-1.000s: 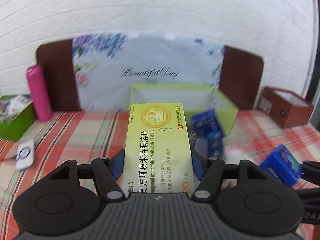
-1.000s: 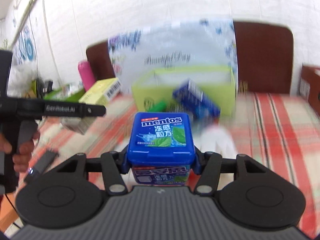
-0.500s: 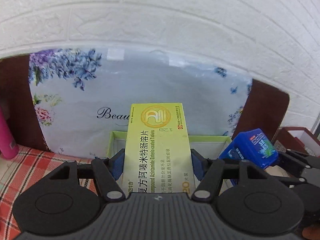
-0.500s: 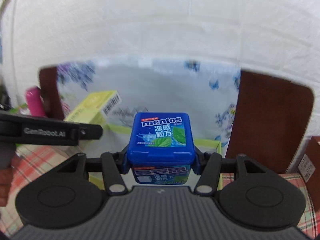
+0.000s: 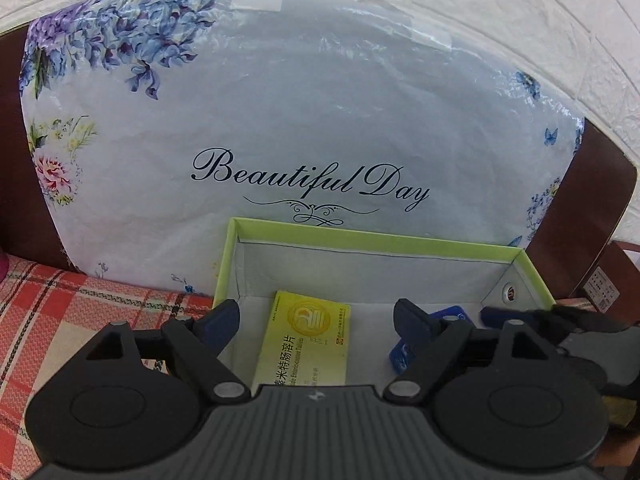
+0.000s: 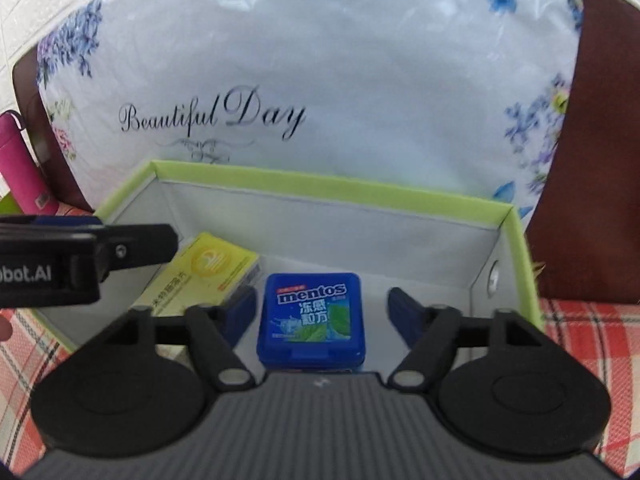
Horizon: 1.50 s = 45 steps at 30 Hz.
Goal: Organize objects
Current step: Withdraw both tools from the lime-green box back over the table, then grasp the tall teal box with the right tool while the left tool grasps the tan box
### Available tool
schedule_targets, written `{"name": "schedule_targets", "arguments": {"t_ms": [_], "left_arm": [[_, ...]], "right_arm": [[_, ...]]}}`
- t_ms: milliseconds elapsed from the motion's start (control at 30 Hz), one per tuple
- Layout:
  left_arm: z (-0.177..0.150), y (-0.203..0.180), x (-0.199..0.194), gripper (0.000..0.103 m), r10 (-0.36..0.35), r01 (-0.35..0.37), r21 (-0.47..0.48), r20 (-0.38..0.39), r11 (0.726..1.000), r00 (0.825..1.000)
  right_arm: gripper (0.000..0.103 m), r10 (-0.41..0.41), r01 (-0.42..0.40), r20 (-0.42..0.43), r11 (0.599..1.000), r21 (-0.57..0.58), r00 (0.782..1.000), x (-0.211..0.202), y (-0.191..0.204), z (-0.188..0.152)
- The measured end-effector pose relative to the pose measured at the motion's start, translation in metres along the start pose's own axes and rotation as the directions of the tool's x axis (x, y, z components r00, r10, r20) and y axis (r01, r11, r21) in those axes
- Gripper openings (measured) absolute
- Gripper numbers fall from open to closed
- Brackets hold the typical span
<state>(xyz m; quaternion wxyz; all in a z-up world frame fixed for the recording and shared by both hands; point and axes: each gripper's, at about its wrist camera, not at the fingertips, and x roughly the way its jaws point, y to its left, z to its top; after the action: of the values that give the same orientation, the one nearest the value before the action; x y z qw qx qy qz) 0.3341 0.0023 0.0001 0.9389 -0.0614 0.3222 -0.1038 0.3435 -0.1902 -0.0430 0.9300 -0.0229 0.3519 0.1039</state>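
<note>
1. My left gripper [image 5: 316, 316] has just been opening, jaws wide, clear of the yellow tablet box [image 5: 306, 338] lying between them in the green bin [image 5: 360, 236], long axis pointing away from me;
2. My right gripper [image 6: 322, 308] has likewise just been opening, the mints tub [image 6: 311, 318] loose between its fingers, right of the yellow box.

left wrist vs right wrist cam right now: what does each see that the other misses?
Left wrist only: the right gripper at its right edge.

Right wrist only: pink cylindrical bottle at far left, the mint tin's printed lid, the left gripper's black finger.

Both: green-rimmed open cardboard box, yellow tablet carton and blue plastic mint tin lying inside it, released; both grippers' jaws have just been opening.
</note>
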Motion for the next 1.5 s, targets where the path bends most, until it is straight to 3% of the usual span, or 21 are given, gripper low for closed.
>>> {"name": "schedule_targets", "arguments": {"t_ms": [133,267,400,500,700,933,1100,1367,1500], "left_arm": [[0.003,-0.009,-0.033,0.087,0.018,-0.017,-0.016,0.030,1.000,0.999],[-0.006,-0.019,-0.071,0.087,0.054,-0.054,-0.032,0.011,0.998,0.998],[-0.032,-0.025,-0.111,0.088,0.031,-0.029,-0.028,0.060,0.999,0.998],[-0.055,-0.035,-0.130,0.090,0.034,-0.033,-0.017,0.070,0.999,0.997],[-0.107,-0.046,-0.148,0.090,0.019,-0.019,-0.027,0.005,0.999,1.000],[-0.159,-0.045,-0.147,0.090,0.032,-0.036,-0.052,-0.075,0.998,0.997],[-0.181,-0.031,-0.150,0.090,0.040,-0.047,-0.076,-0.087,0.996,0.995],[-0.188,-0.006,-0.155,0.089,0.078,-0.085,-0.122,-0.064,0.989,0.995],[-0.182,0.003,-0.152,0.089,0.065,-0.069,-0.114,-0.044,0.991,0.997]], "right_arm": [[0.103,-0.008,0.004,0.100,1.000,0.030,0.995,-0.043,-0.009,0.005],[0.103,-0.064,0.041,0.218,0.993,0.107,0.974,-0.100,-0.019,-0.003],[0.103,-0.046,-0.002,0.300,0.987,0.160,0.953,-0.159,-0.029,-0.025],[0.103,-0.030,-0.030,0.335,0.985,0.171,0.942,-0.193,-0.030,-0.048],[0.103,-0.053,-0.009,0.358,0.985,0.170,0.932,-0.231,-0.023,-0.101],[0.103,-0.104,0.070,0.296,0.990,0.124,0.949,-0.236,-0.004,-0.167],[0.103,-0.108,0.094,0.230,0.993,0.069,0.967,-0.224,0.016,-0.197],[0.099,-0.067,0.085,0.210,0.993,-0.076,0.975,-0.191,0.064,-0.188],[0.094,-0.077,0.099,0.189,0.989,-0.110,0.979,-0.167,0.079,-0.177]]}}
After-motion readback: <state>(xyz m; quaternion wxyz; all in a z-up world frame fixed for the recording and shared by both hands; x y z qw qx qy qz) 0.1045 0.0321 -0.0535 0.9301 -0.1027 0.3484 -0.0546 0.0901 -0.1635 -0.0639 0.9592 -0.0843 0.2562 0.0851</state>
